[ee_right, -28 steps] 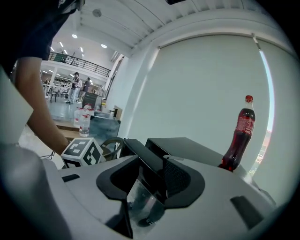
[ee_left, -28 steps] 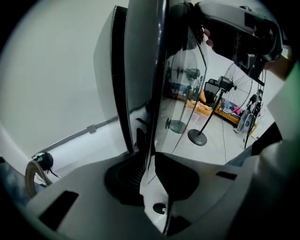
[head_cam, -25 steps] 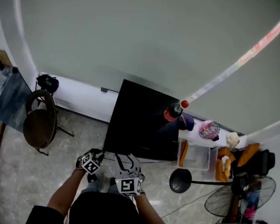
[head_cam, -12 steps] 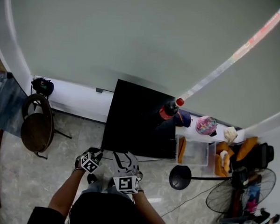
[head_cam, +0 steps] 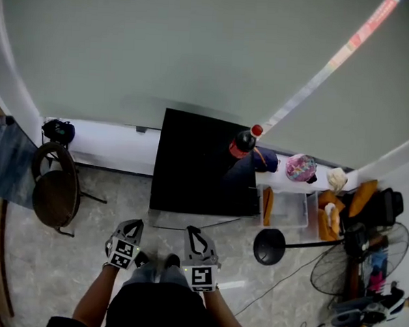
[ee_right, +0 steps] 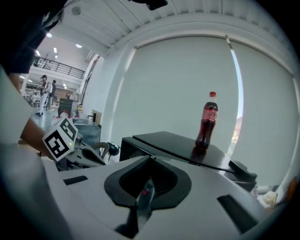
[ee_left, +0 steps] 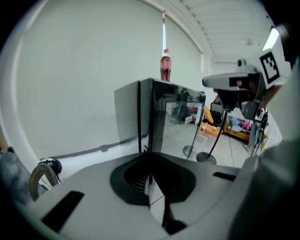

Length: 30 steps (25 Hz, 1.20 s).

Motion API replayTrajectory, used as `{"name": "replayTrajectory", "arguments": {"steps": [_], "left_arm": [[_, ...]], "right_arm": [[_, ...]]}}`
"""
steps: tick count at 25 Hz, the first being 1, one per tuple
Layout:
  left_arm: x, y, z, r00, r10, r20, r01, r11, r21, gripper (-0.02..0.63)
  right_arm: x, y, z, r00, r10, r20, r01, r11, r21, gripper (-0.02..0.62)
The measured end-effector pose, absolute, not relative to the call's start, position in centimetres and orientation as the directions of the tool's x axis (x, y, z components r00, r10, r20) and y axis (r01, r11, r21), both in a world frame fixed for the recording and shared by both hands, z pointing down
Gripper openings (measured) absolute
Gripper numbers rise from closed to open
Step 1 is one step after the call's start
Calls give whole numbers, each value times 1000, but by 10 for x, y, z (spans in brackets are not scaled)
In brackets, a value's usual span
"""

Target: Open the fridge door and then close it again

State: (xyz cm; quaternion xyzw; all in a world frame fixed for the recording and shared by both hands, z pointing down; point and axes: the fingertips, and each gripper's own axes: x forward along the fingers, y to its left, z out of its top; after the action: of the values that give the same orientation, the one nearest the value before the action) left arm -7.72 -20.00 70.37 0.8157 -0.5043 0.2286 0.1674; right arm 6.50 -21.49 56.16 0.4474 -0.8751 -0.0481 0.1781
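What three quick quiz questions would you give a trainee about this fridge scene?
1. True or false: the bottle stands upright on top of the fridge.
2. Pick one. The left tongs are: A) open around the fridge door, B) shut with nothing in them, C) shut on the bottle.
3. Short answer: do the right tongs touch the fridge?

Key: 1 true; 2 B; 3 no, they are in front of it with bare floor between.
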Motion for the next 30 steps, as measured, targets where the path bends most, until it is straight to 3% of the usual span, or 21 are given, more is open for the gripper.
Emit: {"name": "replayTrajectory", "arguments": {"steps": [6, 11, 16, 18, 30], "left_arm": [[-67, -164, 634, 400, -830, 388, -915, -389, 111, 8], [-54, -141, 562, 389, -891, 232, -920, -364, 145, 8], [-32, -113, 492, 399, -913, 87, -917, -399, 19, 8], [-23, -108, 478, 419, -905, 73, -901, -425, -90, 6], [-21, -120, 459, 309, -951, 21, -951, -309, -9, 8]], "right_arm": [[121, -169, 551, -462, -839, 287, -849, 512, 131, 12], [149, -143, 517, -467, -860, 207, -869, 490, 72, 12], [167, -126, 483, -441, -892, 96, -896, 444, 9, 12], [170, -125, 479, -439, -896, 65, -898, 440, 4, 12], [200, -139, 455, -412, -911, -17, -911, 411, 45, 11]]}}
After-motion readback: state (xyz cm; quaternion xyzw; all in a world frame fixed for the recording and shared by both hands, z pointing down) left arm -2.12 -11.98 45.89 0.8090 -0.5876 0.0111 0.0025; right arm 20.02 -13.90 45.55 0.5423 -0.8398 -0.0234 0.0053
